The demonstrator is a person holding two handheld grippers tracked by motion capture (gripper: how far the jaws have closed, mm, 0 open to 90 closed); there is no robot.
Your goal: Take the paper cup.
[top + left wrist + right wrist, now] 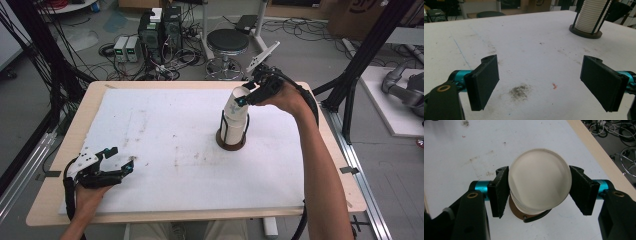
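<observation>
While the cup stack (pixel 235 112) stood upright in its holder (pixel 231 142), long axis vertical, the R gripper (pixel 539 192) sat atop it, jaws clamped on the top cup (pixel 539 178). R gripper view looked straight down onto that cup; high view showed the stack's side. L gripper (pixel 540 82), well apart from it, was half open w/ nothing between.

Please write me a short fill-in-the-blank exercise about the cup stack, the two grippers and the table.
1. The right gripper is shut on the top of the ____ stack.
2. The stack stands in a dark holder with upright ____.
3. The left gripper has nothing between its jaws and is ____.
4. The table bears a ____ cover.

Missing words: cup; rods; open; white
</observation>
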